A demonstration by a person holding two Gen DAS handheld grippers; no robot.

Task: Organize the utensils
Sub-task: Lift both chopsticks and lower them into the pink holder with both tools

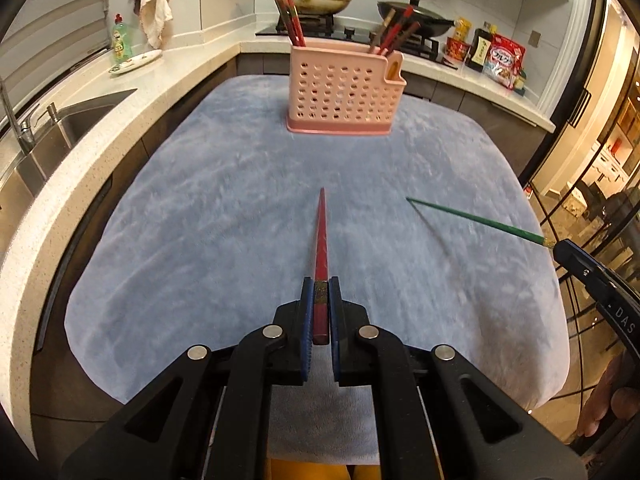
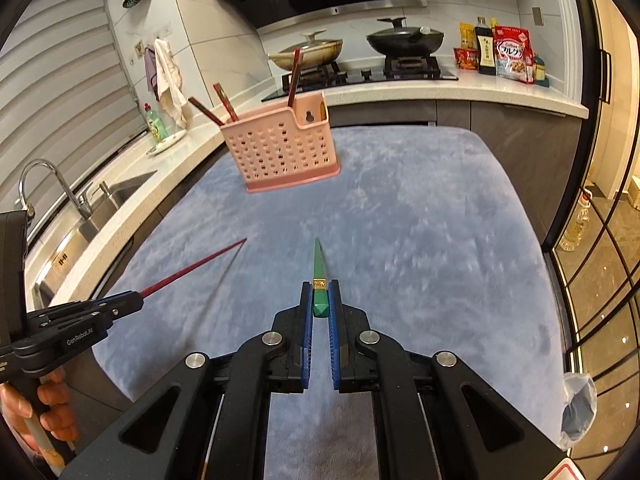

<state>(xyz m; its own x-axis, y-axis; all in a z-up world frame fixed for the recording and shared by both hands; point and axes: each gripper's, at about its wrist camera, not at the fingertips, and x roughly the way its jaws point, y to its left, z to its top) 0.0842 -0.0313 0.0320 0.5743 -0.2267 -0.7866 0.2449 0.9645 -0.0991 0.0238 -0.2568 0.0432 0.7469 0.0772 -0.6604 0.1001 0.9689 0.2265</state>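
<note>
Left gripper point(image 1: 320, 292) clamped on the butt of a red chopstick point(image 1: 321, 236), tip forward over the middle of the table point(image 1: 200, 200), toward the far edge. Right gripper point(image 2: 320, 294) clamped on a green chopstick point(image 2: 319, 264), likewise raised above the blue cloth point(image 2: 420, 240), nearer the right edge. Pink utensil holder point(image 1: 340, 92) upright by the far edge, red and brown chopsticks point(image 1: 292, 20) standing in its compartments

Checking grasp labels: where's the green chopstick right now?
Green chopstick is clamped in the right claw, tip forward over the blue cloth, short of the pink holder.
</note>
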